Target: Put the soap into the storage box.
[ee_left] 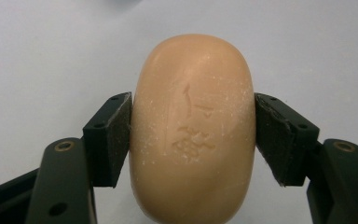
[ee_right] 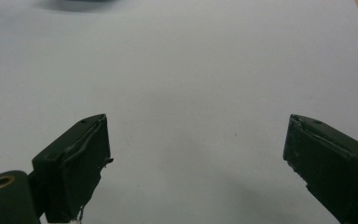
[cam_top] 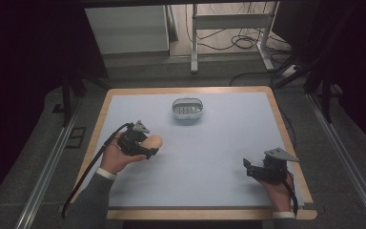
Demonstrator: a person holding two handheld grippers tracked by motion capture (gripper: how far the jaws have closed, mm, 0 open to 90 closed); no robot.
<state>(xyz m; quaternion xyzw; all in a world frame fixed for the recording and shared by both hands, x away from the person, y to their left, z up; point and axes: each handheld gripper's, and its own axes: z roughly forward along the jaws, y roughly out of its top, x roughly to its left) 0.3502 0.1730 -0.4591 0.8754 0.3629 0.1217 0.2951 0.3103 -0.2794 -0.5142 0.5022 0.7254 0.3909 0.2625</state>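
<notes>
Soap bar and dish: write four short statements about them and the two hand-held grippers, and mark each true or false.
1. The left hand-held gripper is shut on the soap bar. True.
2. The soap bar lies in the soap dish. False: it is held apart from the dish, nearer the person.
3. The right hand-held gripper is open with nothing between its jaws. True.
4. The soap bar's face is smooth and unmarked. False: characters are stamped into it.
</notes>
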